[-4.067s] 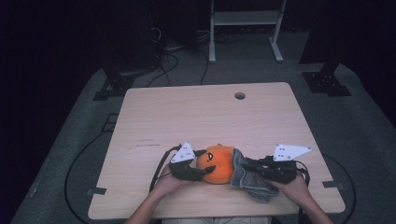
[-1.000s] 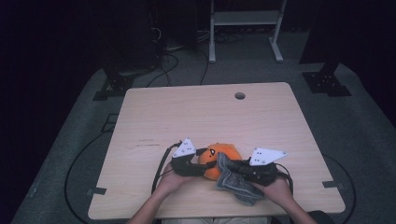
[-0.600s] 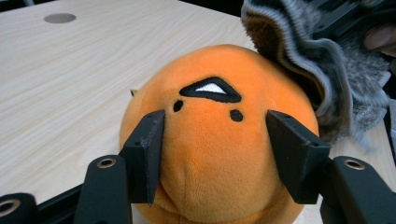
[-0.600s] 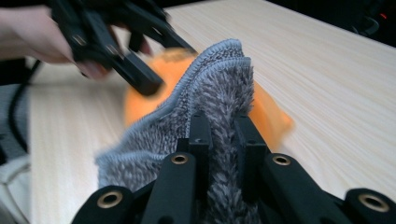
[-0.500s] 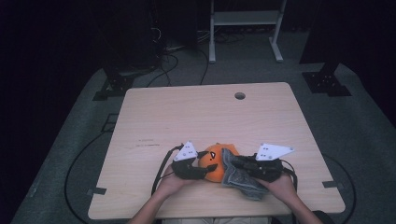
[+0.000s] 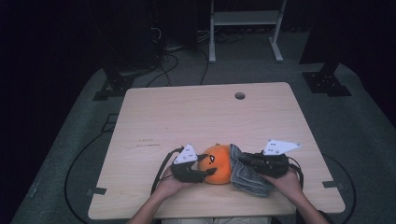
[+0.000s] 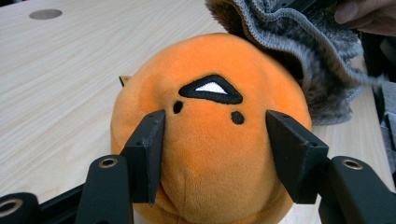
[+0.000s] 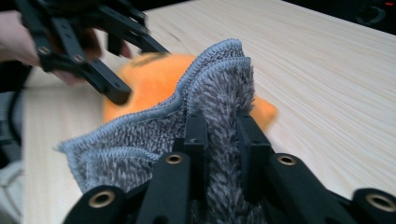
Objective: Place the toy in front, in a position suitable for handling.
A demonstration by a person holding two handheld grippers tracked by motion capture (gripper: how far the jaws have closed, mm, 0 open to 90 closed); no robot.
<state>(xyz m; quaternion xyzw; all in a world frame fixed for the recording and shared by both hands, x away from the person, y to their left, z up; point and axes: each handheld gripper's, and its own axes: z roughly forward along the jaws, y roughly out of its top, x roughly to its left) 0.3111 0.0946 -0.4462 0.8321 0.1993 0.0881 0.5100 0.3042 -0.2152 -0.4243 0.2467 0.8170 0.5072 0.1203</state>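
A round orange plush toy (image 6: 218, 163) with a stitched black face sat near the front edge of a pale wooden desk (image 6: 196, 116). The left gripper (image 7: 212, 158) gripped it — its two black jaws pressed into the soft body just below the face. A fuzzy grey cloth (image 8: 187, 126) lay bunched against the toy's far side, touching it. The right gripper (image 8: 222, 140) had a fold of that cloth between its jaws, which stood only a little apart and had just been opening — the pile still filled the gap. A hand (image 6: 289, 182) held each gripper from the front edge of the desk.
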